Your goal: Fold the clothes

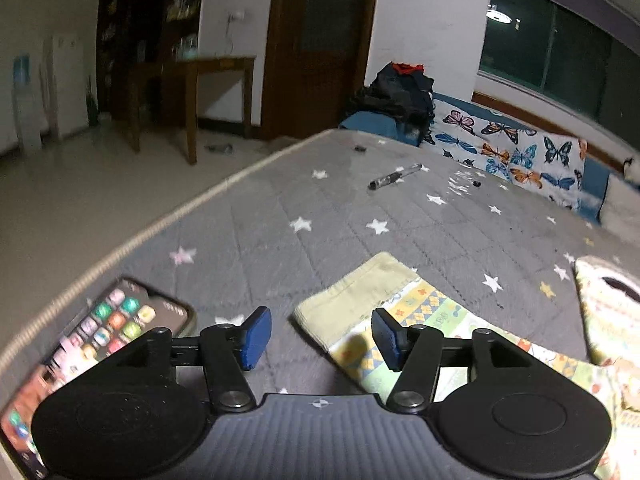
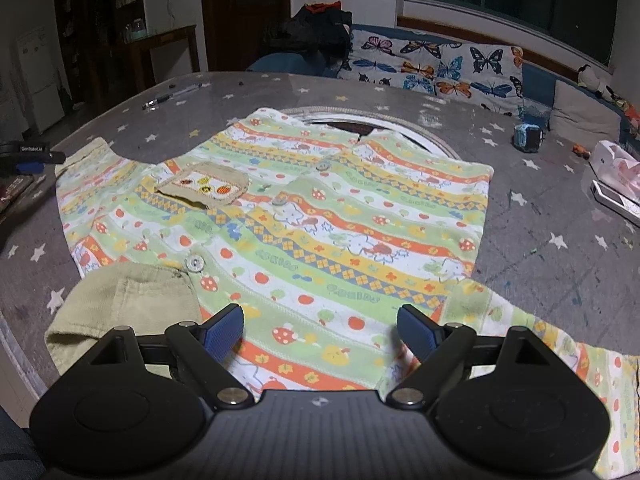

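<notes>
A child's striped cardigan with mushroom and apple prints lies flat, front up, on the grey star-patterned bed. It has a chest pocket and olive cuffs. My right gripper is open and empty, low over the hem. My left gripper is open and empty, just short of the olive cuff of one sleeve. The left gripper also shows at the left edge of the right wrist view.
A phone with its screen lit lies by the bed's left edge. A pen lies farther up the bed. A butterfly pillow, a dark clothes pile, a blue toy and a pink packet sit beyond.
</notes>
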Demonstrator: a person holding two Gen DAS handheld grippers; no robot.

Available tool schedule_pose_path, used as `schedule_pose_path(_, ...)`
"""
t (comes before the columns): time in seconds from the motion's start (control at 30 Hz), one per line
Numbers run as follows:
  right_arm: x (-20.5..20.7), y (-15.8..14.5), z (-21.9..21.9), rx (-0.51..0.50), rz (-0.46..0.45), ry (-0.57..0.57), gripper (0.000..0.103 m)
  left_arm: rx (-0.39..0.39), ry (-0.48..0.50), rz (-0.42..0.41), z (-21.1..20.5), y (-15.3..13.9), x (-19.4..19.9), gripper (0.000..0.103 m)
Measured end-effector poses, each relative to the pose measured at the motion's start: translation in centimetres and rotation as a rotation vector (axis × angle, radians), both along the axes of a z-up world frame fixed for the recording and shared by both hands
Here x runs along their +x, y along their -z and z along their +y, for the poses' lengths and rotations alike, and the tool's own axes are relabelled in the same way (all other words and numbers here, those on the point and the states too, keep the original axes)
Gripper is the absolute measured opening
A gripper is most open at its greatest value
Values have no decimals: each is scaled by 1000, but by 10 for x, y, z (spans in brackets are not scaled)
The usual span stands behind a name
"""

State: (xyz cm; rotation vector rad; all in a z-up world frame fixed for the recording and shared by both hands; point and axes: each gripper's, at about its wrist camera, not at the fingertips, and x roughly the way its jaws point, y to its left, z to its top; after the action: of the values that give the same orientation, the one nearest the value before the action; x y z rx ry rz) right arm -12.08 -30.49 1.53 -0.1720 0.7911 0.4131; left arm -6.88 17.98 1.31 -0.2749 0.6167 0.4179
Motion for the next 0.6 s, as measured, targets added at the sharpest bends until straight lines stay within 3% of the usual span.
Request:
schedule_pose_path(0.23,-2,-4,7,10,-18,-15,86,-3,13,25,-2,5,6,54)
schedule_pose_path(0.33,-3,-6,8,16,-26,-15,85,6,-8,21,-1,5,5,42)
schedule_pose_path(0.5,-3,-11,7,40,-35,-8,84,-32,-10,4,5,3,6,10)
schedule_pose_path(0.6,-3,-12,7,54,-33,-7,79,-52,13,-17,-2,-3,5,8)
